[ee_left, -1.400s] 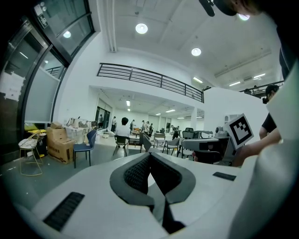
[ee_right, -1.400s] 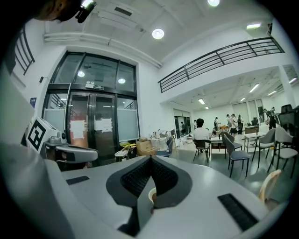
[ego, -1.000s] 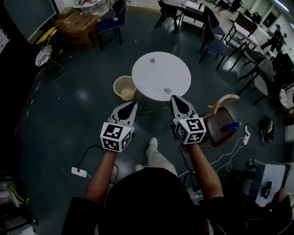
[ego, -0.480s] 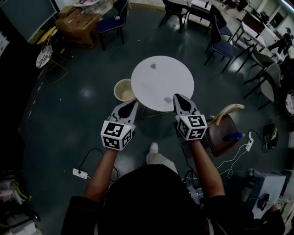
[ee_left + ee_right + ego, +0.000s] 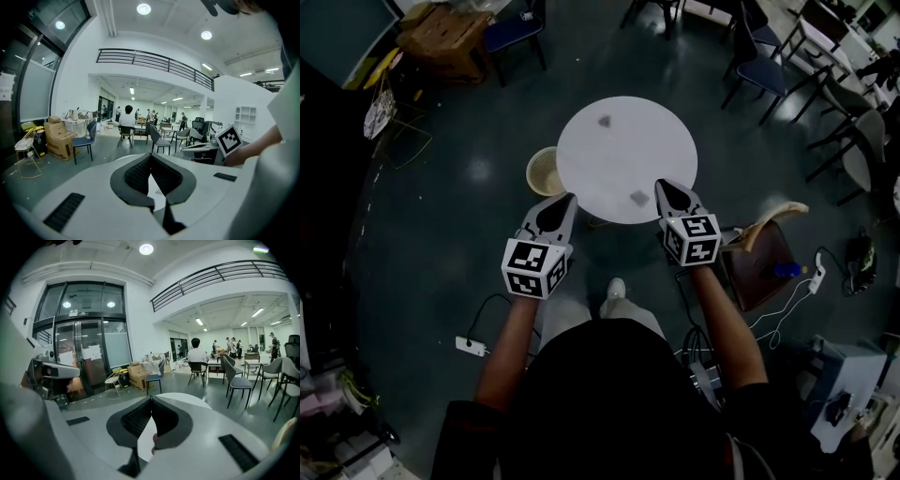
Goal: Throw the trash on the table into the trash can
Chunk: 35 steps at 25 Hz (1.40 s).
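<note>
Trash [image 5: 639, 198] is lying on the round white table [image 5: 581, 155] in two small pieces: one at the near edge, just beside the right gripper [image 5: 665, 186], and a second piece [image 5: 605, 120] towards the far side. One beige trash can [image 5: 540, 174] is standing at the table's left edge, its contents unclear. The left gripper [image 5: 566, 199] and the right gripper are both hovering clenched, gripping nothing.

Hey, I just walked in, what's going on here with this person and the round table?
A person stands at a round white table, holding a tool in each hand. The left tool and the right tool are both shut and empty, held out at the table's near edge. Two bits of trash lie on top: the near scrap by the right tool and the far scrap. The trash can stands beside the table. Nothing is picked up yet.
</note>
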### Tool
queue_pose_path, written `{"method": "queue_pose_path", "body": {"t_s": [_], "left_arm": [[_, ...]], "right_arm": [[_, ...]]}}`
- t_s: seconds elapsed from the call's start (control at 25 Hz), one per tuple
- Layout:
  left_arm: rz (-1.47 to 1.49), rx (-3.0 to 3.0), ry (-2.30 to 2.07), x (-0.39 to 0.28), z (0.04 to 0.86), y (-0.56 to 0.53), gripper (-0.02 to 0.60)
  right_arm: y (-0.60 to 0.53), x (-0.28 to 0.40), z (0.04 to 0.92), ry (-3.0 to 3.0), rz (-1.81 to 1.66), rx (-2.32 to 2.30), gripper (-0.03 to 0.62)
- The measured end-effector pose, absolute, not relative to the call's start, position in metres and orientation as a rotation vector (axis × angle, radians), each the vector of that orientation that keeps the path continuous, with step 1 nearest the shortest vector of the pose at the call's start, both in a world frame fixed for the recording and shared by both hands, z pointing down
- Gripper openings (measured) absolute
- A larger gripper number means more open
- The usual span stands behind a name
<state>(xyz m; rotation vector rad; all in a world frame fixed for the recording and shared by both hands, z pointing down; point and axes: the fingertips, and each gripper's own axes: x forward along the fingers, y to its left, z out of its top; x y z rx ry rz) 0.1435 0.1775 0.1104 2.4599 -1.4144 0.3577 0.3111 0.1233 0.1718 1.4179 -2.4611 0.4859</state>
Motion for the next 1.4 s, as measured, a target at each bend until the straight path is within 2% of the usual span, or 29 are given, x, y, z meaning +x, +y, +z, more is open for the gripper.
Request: {"method": "queue_pose_path", "body": {"t_s": [0.6, 1.12, 1.4], "left_arm": [[0.456, 2.525, -1.105, 0.149, 0.153, 0.111, 0.015], [0.676, 2.657, -0.509, 0.200, 0.232, 0.087, 0.015], [0.779, 2.639, -0.335, 0.230, 0.281, 0.087, 0.017]], "right_arm": [[0.074, 0.302, 0.199, -2.334, 0.552, 1.569, 0.018], [0.082, 0.334, 0.241, -2.053, 0.714, 1.929, 0.018], [0.109, 0.350, 0.272, -1.919, 0.806, 2.043, 0.018]]}}
